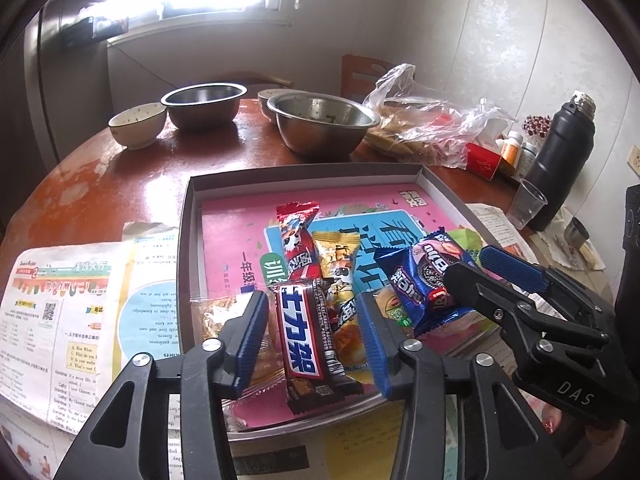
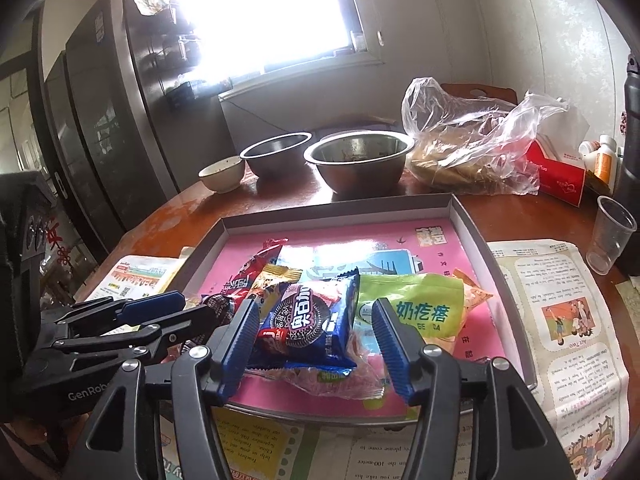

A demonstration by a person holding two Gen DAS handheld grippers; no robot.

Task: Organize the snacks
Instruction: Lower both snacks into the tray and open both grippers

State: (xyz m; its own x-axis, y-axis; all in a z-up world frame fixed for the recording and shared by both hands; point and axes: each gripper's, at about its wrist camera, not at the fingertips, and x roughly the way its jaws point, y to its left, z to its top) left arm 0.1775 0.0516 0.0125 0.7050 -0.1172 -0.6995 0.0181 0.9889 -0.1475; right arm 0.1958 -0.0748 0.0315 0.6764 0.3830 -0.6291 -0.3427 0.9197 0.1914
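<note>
L gripper (image 1: pixel 314 332) fingers spread wide, straddling brown choc bar (image 1: pixel 308 344) at tray (image 1: pixel 185 240) front. R gripper (image 2: pixel 316 346) fingers also released, either side of blue Oreo pack (image 2: pixel 310 320) mid-tray, green pack (image 2: pixel 412 304) just right.

snack packets (image 1: pixel 320 300) in tray (image 1: pixel 188 240) on tabletop (image 1: pixel 120 168) | steel bowls (image 1: pixel 324 128) behind tray | plastic bag (image 1: pixel 424 120) right of bowls | newspaper (image 1: pixel 60 312) left of tray
</note>
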